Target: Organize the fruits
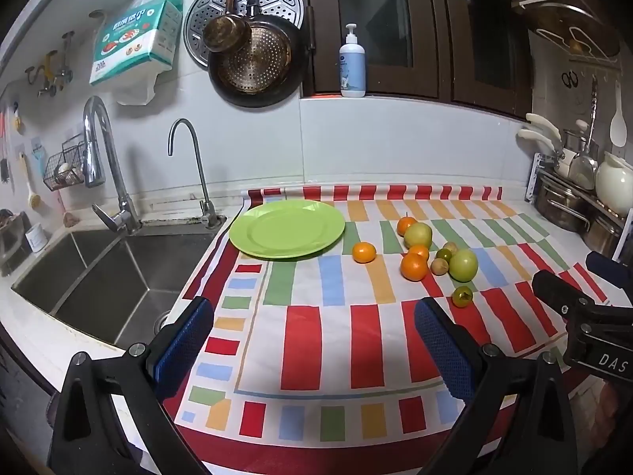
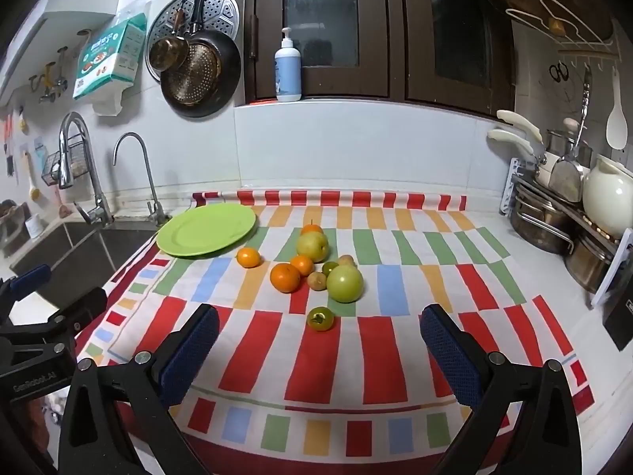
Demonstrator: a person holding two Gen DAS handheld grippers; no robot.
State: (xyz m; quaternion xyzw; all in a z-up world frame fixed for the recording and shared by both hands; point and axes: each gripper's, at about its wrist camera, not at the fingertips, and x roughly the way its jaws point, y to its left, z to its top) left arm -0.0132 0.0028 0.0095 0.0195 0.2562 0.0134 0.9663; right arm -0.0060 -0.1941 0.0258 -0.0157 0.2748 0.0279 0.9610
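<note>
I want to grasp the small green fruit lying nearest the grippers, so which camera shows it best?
The right wrist view: the small green fruit lies near the middle, between the open fingers, stem end showing. The left wrist view shows it farther right and smaller, beyond the right finger.

Both grippers hang side by side, tipped downward at a moderate slant. The left gripper (image 1: pixel 314 350) has its jaws spread wide, its blue pads (image 1: pixel 184 346) facing each other with nothing between them. The right gripper (image 2: pixel 318 356) is spread just as wide and also carries nothing. Each one's black frame shows at the edge of the other's wrist view.
</note>
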